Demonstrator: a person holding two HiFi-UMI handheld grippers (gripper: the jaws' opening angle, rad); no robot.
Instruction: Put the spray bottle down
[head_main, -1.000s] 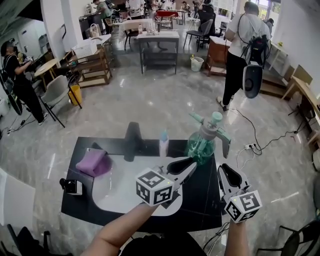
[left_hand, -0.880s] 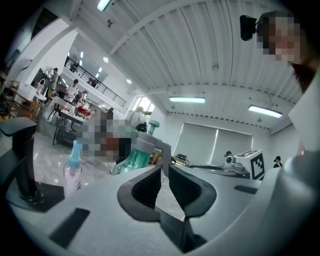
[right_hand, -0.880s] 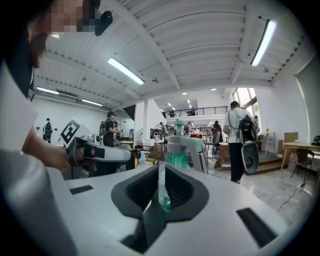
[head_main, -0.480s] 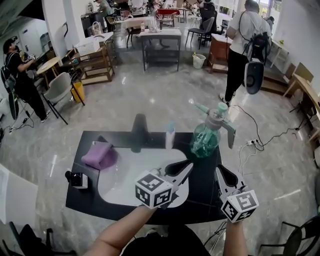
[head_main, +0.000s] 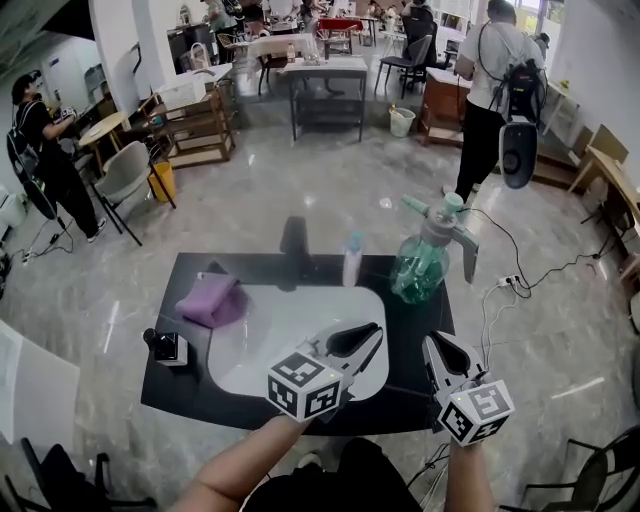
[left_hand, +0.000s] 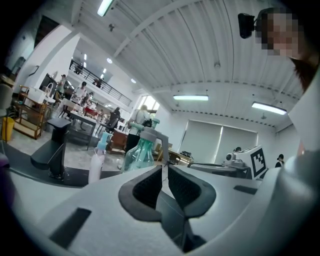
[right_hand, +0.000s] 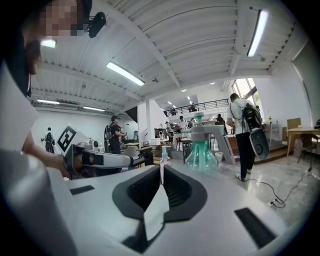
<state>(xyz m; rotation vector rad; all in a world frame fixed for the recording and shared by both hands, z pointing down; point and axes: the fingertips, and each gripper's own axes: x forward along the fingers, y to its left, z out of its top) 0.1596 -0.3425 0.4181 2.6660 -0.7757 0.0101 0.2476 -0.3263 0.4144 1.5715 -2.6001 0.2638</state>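
- The green spray bottle (head_main: 420, 265) stands upright on the far right corner of the black surface (head_main: 415, 345), with its white pump head and trigger on top. Neither set of tongs touches it, so the put-down looks finished.
- The left tongs (head_main: 377, 329) are pressed together and hold nothing. They hover over the near edge of the white basin (head_main: 300, 335), well short of the bottle.
- The right tongs (head_main: 428, 340) have just been closing and now sit tip to tip with nothing between them. They are at the near right of the surface.
- To finish well, I would draw both tongs straight back toward the body and keep them low and shut. That way nothing catches the long trigger or tips the top-heavy bottle off its corner.
- The bottle sits close to the surface's right edge, so the right tongs need the most care.
- The spray bottle's body is translucent and green throughout, and I cannot tell how full it is.
- A small white bottle with a blue cap (head_main: 352, 262) stands just left of it. Its contents cannot be made out.
- The basin shows only bare white inside, with a black faucet (head_main: 294, 248) at its far rim and a purple cloth (head_main: 212, 300) at its left.
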